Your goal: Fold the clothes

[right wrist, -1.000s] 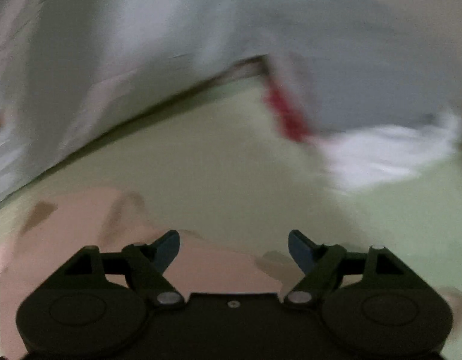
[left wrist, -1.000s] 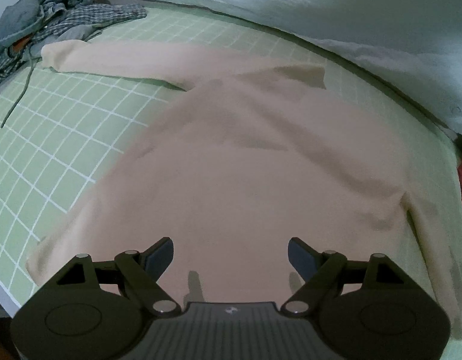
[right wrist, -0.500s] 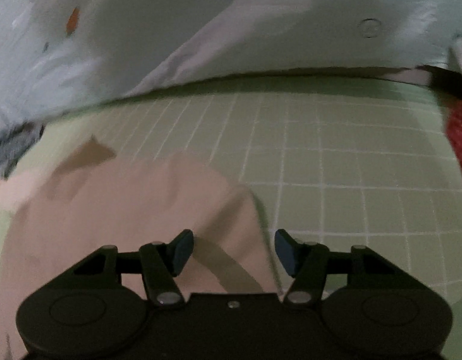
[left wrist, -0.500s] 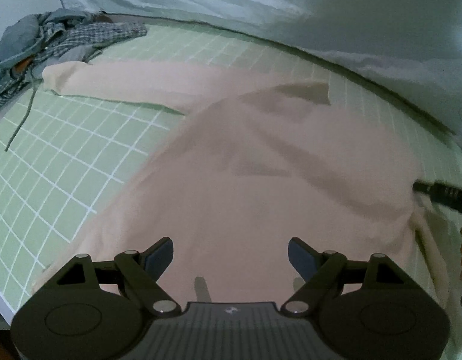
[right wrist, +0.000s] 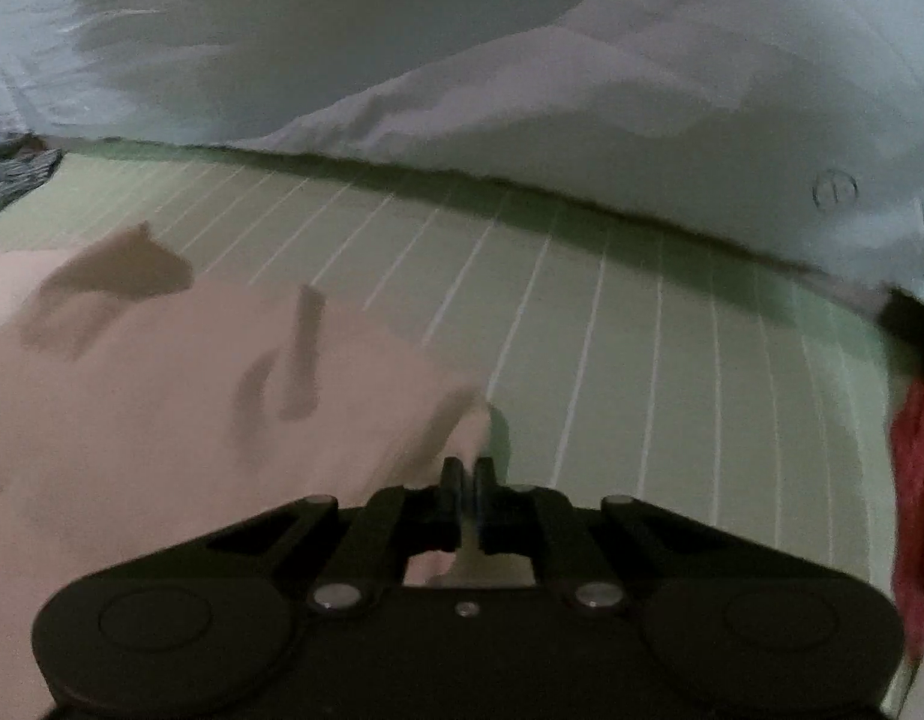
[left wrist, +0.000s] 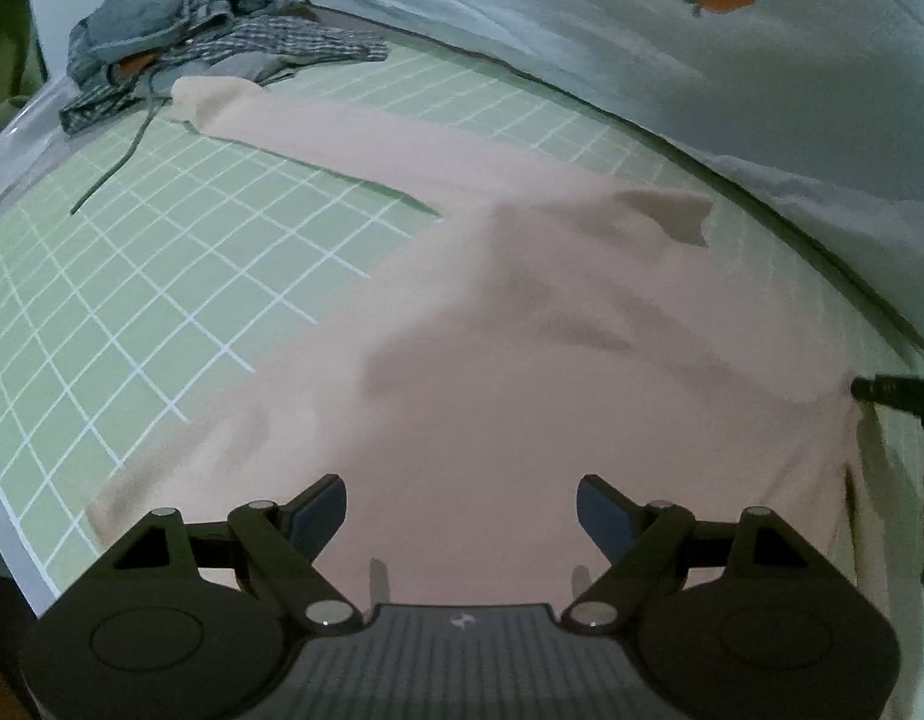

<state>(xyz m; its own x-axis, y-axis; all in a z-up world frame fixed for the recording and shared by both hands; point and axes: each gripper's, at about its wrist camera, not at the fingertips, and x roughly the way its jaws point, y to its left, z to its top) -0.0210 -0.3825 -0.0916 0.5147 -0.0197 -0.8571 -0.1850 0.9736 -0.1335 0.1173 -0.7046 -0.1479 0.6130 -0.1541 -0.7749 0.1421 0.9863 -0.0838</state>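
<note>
A pale peach long-sleeved top (left wrist: 522,372) lies spread on a green gridded mat (left wrist: 162,252), one sleeve stretched toward the far left. My left gripper (left wrist: 461,510) hovers open over the top's near hem, nothing between its fingers. In the right wrist view the same top (right wrist: 162,408) fills the left half, and my right gripper (right wrist: 468,471) is shut on the top's right edge, the fabric pinched between its pads. The right gripper's tip (left wrist: 870,389) shows at the far right of the left wrist view, at the top's shoulder edge.
A heap of grey and checked clothes (left wrist: 180,30) sits at the mat's far left corner. A pale quilt with carrot prints (left wrist: 642,30) borders the mat's far side. Something red (right wrist: 918,480) lies at the right edge. The mat's near-left edge (left wrist: 18,546) drops off.
The right gripper swung left onto the top's right edge and its jaws went from wide open to shut on the fabric. The left gripper stayed open, rolling slightly.
</note>
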